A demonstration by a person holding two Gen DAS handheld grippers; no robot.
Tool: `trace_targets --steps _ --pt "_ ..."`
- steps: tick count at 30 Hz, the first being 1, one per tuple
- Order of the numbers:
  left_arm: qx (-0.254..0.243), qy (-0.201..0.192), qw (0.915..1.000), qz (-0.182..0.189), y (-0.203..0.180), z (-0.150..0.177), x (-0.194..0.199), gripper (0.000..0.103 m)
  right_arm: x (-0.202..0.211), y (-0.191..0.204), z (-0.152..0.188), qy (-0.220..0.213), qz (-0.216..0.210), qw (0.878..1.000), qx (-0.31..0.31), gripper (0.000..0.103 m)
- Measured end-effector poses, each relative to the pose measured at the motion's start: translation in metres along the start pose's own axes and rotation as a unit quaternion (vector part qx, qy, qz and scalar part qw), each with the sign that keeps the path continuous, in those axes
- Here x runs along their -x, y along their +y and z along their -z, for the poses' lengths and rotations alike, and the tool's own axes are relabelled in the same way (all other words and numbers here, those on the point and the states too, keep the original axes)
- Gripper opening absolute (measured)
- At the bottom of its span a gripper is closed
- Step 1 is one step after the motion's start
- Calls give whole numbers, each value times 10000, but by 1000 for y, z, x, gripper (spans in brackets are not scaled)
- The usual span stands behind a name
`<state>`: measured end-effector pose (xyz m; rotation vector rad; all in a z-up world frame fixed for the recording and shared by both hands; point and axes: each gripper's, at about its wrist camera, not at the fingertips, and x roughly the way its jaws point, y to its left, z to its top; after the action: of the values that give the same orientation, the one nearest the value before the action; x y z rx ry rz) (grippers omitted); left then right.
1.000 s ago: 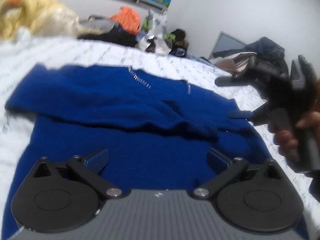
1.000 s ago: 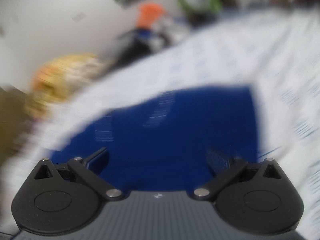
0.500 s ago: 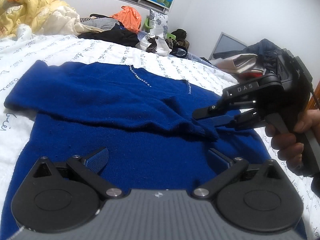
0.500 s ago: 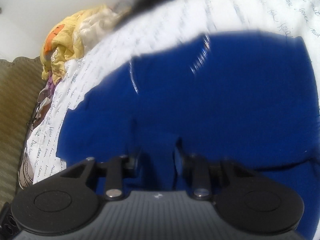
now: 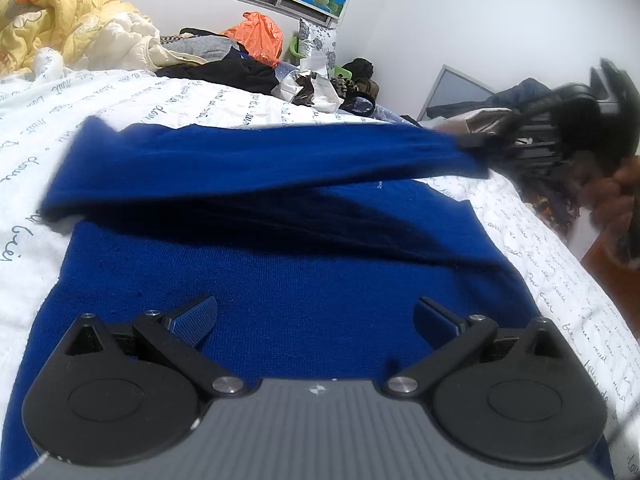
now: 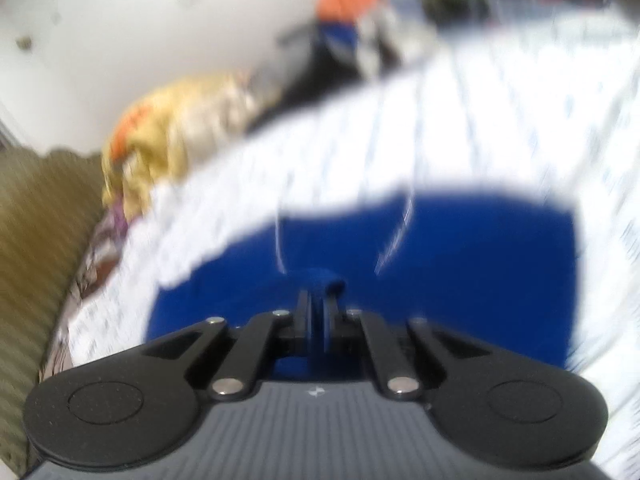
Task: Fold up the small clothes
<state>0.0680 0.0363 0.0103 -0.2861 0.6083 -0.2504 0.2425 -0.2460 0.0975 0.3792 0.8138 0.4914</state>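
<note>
The left gripper (image 5: 316, 316) is held wide open with nothing between its two fingers. Just under and ahead of it, the blue sweater (image 5: 288, 296) is spread flat on the bed (image 5: 160, 100). A little farther ahead, one sleeve (image 5: 256, 160) is stretched across the sweater and lifted off it, up and away to the right. At the right end, the sleeve's cuff is pinched in the right gripper (image 6: 320, 308), whose fingers have just been closed tight on the blue cloth. A hand (image 5: 616, 200) is seen behind that gripper.

The folding is judged to be only just started. The body has been laid out, and one sleeve is being handled. The sleeves are not yet laid neatly over the body, and the body itself is not yet folded.

Much is hard to make out. The right wrist picture is very blurred. The other sleeve cannot be found for sure. The sweater's near edge is hidden under the left gripper. The hand on the right is blurred and cut off.
</note>
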Motion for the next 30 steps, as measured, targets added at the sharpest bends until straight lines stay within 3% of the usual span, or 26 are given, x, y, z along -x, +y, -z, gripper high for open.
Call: trace_targets --steps 5,10,21,23,25,26,28,30 --pt "44 -13 10000 26 1 0 0 103 9 -64 -3 271 1113 9934 -100 5" --pt "8 -1 10000 5 0 0 0 103 -5 -90 24 578 1314 9895 -166 5" --pt "-161 120 9997 -118 -3 -5 1 103 -7 -85 23 337 1965 9792 366 5" --pt "-110 -24 9999 51 1 -23 7 103 1 -78 22 55 2035 9783 372 7" --pt "-22 -418 9989 192 7 -52 9 103 19 -67 19 -583 2107 9755 260 7" --pt "-10 -546 9984 138 9 -68 3 103 24 -61 19 -879 1934 9770 189 7" --pt "-29 -520 9986 39 14 -99 -24 103 13 -44 16 -891 1547 9837 201 7" --pt "23 -229 9995 -200 23 -119 -61 103 -17 -26 16 -639 1530 9850 472 7"
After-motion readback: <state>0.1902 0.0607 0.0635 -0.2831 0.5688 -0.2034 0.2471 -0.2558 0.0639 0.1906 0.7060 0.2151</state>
